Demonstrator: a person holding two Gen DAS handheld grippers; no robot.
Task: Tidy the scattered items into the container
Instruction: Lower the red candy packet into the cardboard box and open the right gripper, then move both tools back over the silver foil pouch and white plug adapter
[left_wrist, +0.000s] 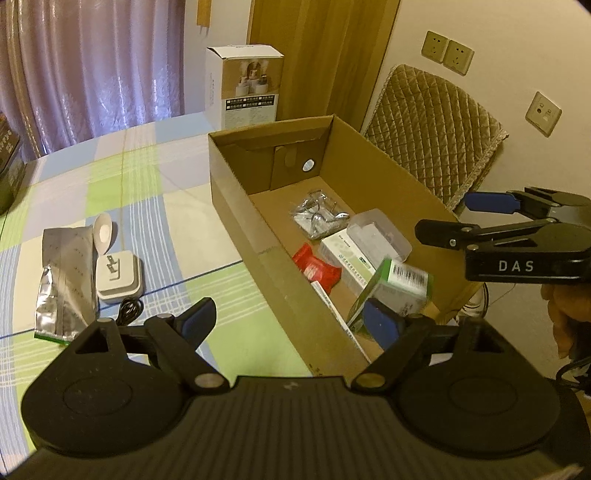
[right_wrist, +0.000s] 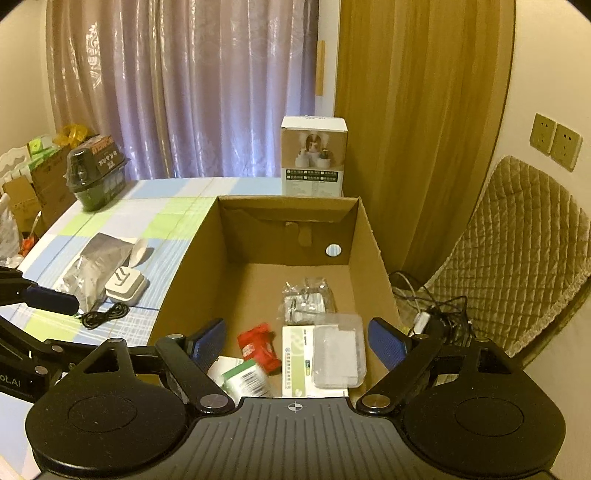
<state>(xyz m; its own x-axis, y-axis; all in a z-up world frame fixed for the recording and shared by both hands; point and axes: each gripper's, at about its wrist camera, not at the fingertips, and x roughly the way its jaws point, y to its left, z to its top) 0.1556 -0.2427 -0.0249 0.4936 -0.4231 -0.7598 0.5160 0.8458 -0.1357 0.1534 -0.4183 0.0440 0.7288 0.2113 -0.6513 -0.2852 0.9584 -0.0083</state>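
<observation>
Both claws are seen spread wide and empty. The left claw (left_wrist: 291, 321) is held over the near corner of the cardboard box (left_wrist: 236, 206), and the blurred green-and-white carton (left_wrist: 397, 291) beside its right finger appears to be dropping in, so a release is judged to be the step in hand. Already lying in the box are a red packet (left_wrist: 317, 267), a white medicine box (left_wrist: 345, 258), a clear plastic case (left_wrist: 380, 232) and a bag of metal hooks (left_wrist: 317, 216). On the checked surface (left_wrist: 155, 192), well to the left of the left claw, a silver foil pouch (left_wrist: 64, 280), a white lamp (left_wrist: 116, 271) and a black cable (left_wrist: 129, 310) remain to be collected. The right claw (right_wrist: 297, 345) is held over the box.
</observation>
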